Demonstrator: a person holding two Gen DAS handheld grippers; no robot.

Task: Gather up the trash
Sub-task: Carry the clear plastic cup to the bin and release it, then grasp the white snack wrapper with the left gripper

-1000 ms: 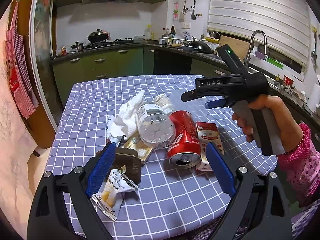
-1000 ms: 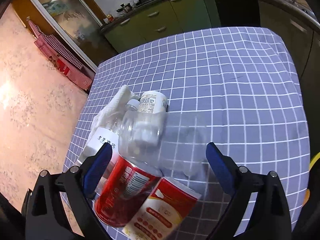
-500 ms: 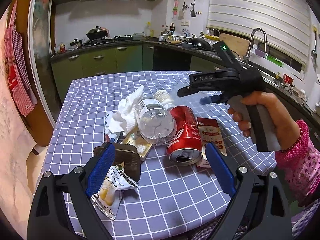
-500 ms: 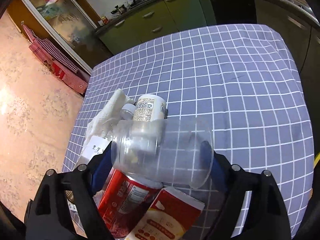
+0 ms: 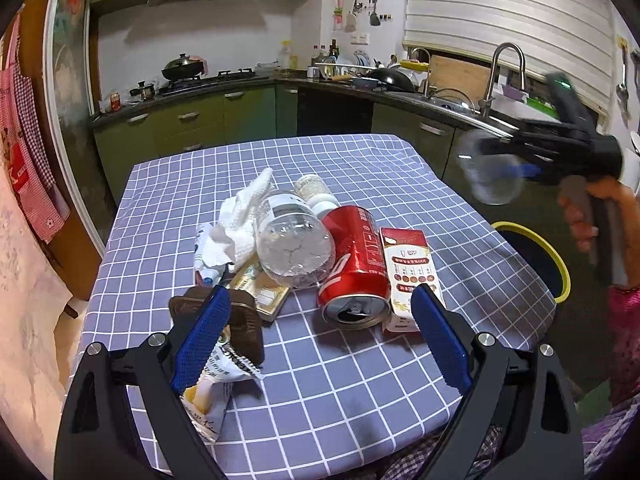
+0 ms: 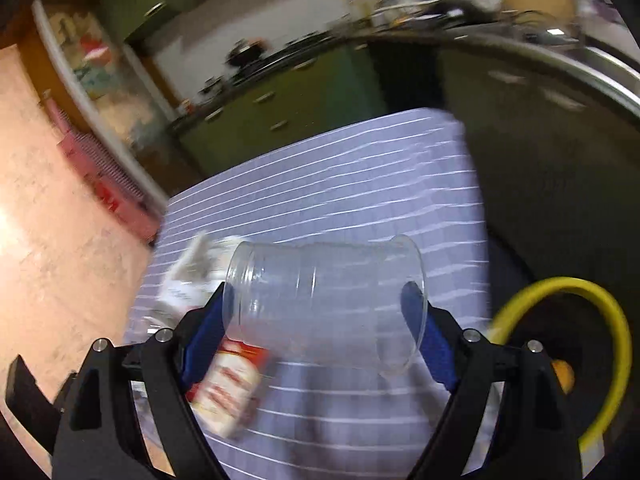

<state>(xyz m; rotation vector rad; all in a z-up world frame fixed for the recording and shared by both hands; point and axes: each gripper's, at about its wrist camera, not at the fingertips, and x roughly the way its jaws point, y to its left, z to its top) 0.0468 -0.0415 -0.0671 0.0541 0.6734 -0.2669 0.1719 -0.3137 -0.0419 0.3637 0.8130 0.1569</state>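
My right gripper (image 6: 320,312) is shut on a clear plastic cup (image 6: 320,304), held sideways in the air off the table's right edge, near a yellow-rimmed bin (image 6: 600,332). In the left wrist view the cup (image 5: 490,172) is blurred, above the bin (image 5: 536,248). My left gripper (image 5: 320,336) is open and empty over the table's near edge. Before it lie a red can (image 5: 356,260), a clear bottle (image 5: 294,240), a red-white carton (image 5: 408,268), a crumpled tissue (image 5: 240,220), a brown wrapper (image 5: 244,320) and a snack packet (image 5: 216,392).
The table has a purple checked cloth (image 5: 340,168). A small white bottle (image 5: 312,192) and a gold packet (image 5: 264,288) lie in the pile. Green kitchen cabinets (image 5: 192,124) and a sink counter (image 5: 460,112) stand behind and to the right.
My right gripper closed on the clear cup, lifted it off the pile and swung it right, off the table toward the yellow-rimmed bin. My left gripper stayed put.
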